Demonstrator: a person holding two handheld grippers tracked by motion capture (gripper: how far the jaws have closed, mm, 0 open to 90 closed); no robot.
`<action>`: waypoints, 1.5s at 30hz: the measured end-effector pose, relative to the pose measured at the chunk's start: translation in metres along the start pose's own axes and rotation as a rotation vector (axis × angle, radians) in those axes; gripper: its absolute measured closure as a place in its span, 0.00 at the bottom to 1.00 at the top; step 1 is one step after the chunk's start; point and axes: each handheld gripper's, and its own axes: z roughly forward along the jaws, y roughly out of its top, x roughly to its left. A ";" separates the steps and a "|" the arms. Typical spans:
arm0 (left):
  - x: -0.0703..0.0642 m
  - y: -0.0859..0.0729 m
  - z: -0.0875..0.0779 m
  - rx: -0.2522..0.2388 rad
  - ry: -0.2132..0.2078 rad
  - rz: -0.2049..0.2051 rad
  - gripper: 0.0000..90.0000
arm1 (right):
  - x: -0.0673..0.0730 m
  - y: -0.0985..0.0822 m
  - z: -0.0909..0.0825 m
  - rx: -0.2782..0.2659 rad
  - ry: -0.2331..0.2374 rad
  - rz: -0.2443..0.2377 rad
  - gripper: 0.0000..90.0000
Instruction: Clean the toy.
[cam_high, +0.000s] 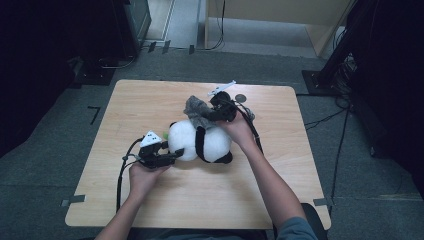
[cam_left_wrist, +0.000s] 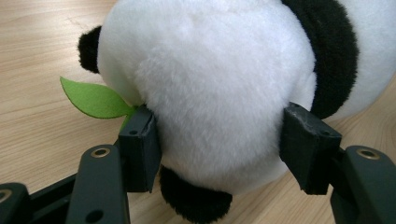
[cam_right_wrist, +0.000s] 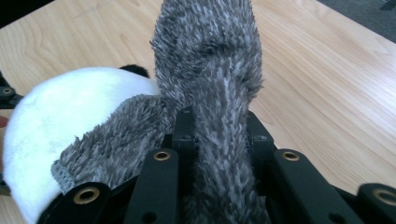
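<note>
Fig.: plush panda (cam_high: 200, 142) lies on its side at mid-table, on the wooden table (cam_high: 150, 100), w/ a grey fuzzy cloth (cam_high: 199, 112) draped over its far side. No containers on the tabletop.

Left gripper (cam_high: 167, 156), near-left of the toy: held about level, pointing right toward the toy. In the left gripper view its two pads straddle the panda's (cam_left_wrist: 210, 93) white rounded end, both pressing into the fur, so jaws are clamped on the toy at a fairly wide gap. A green felt leaf (cam_left_wrist: 93, 99) sticks out just beside one pad; a black paw (cam_left_wrist: 196, 203) sits below, betw. the jaws. The left hand (cam_high: 145, 175) grips the tool from the near side.

Right gripper (cam_high: 220, 112), far side of the toy, above it: jaws pinched tight on a fold of the grey cloth (cam_right_wrist: 210, 93), per the right gripper view; the cloth's loose part trails onto the white body (cam_right_wrist: 70, 112). Right forearm (cam_high: 270, 185) runs diagonally in from the near-right; the right hand (cam_high: 237, 127) wraps the tool.
</note>
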 end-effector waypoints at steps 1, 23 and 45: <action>0.000 0.000 0.000 -0.002 0.001 -0.001 0.40 | -0.006 -0.003 -0.003 -0.009 -0.001 0.018 0.81; 0.003 0.003 0.000 0.019 -0.016 0.002 0.40 | -0.047 -0.038 -0.040 -0.011 -0.070 0.144 0.81; 0.003 0.002 0.000 0.003 -0.024 0.001 0.35 | 0.006 -0.014 -0.081 -0.185 -0.012 0.025 0.81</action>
